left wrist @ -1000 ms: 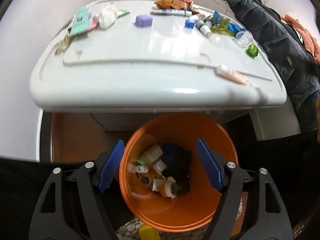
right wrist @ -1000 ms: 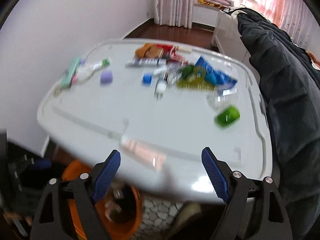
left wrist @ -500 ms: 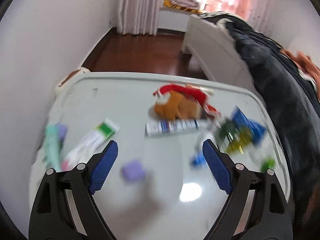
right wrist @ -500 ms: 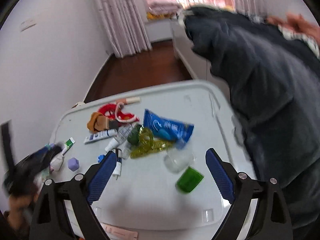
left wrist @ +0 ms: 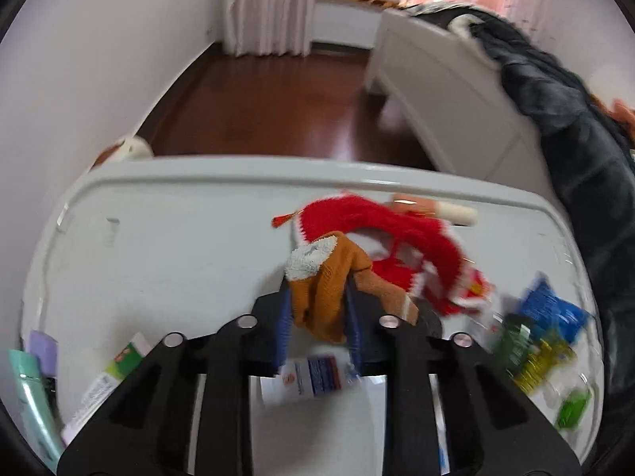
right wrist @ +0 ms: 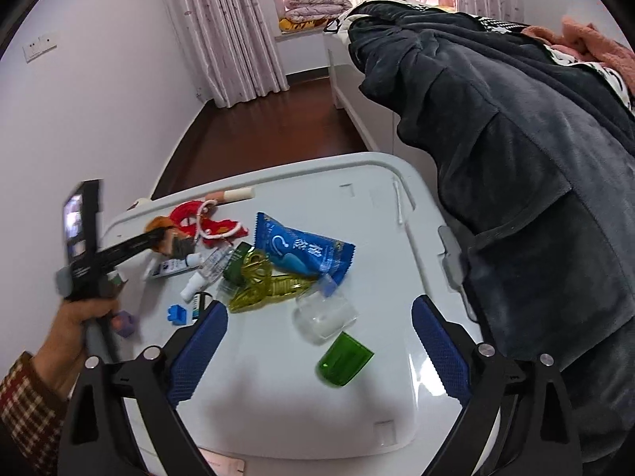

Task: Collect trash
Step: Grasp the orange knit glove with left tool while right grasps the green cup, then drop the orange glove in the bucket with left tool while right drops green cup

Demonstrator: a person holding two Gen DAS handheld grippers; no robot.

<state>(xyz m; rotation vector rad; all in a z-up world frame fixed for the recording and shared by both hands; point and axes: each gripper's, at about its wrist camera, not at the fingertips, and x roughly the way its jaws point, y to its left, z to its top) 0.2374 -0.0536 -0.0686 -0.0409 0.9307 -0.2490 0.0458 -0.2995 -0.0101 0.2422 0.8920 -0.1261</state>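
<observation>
1. The task's thing in hand is a small brown knitted sock with a fluffy white cuff [left wrist: 322,289]. It is soft and crumpled, the cuff bunched at the top and the brown toe trailing down to the right.
2. It sits at the far side of the white plastic table top [left wrist: 166,238], touching a red knitted piece with white trim [left wrist: 401,234] that sprawls just behind and to the right of it.
3. The left gripper [left wrist: 317,317] has its blue ribbed pads pressed on the sock from both sides; its jaws have just been closing, and the sock is between them.
4. In the right wrist view the same gripper [right wrist: 168,238] reaches in from the left, held by a hand [right wrist: 75,337] with a checked sleeve [right wrist: 24,392].
5. The right gripper [right wrist: 319,341] stands wide apart above the table with nothing between its pads; its jaws have just been opening further.
6. Below and ahead of it lie a green translucent cap [right wrist: 344,359], a clear plastic cup [right wrist: 324,315], a blue foil wrapper [right wrist: 303,252] and a yellow-green plastic clip [right wrist: 264,283].
7. A second ago the left gripper hung open over an orange bin with the table beyond it; half a second ago it was open above the table, with the sock ahead of it. Now it is clamped on the sock.
8. The right view was blurred earlier and is now sharp, with the clutter nearer to its pads.
</observation>
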